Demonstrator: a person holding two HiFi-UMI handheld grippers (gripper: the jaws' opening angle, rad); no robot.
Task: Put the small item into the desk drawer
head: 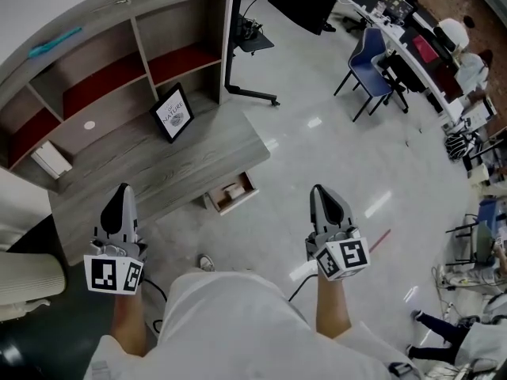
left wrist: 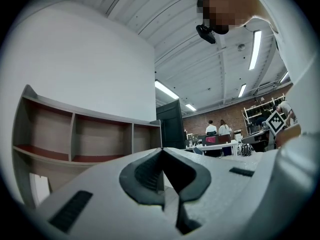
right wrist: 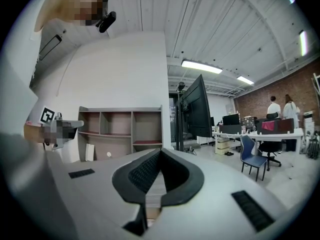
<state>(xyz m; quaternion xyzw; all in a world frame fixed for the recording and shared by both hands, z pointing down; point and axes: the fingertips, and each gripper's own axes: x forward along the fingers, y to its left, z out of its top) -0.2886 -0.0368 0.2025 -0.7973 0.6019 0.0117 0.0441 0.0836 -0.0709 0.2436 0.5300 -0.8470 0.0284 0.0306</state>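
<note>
While both tools hover level and well short of the desk (head: pixel 198 157), neither carries anything: the left gripper (head: pixel 123 190) and the right gripper (head: pixel 319 190) are each clenched on nothing. The desk drawer (head: pixel 252 187) is pulled out below the desk's front edge, and a small pale item (head: pixel 232 190) lies inside it. Judged from that, the placing looks done. What may be left is pushing the drawer shut, which neither gripper is near enough to do.

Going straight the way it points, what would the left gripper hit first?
Likely the shelf unit at the desk's back, near its right end; the left gripper points level above the desk. Depth is unclear.
</note>
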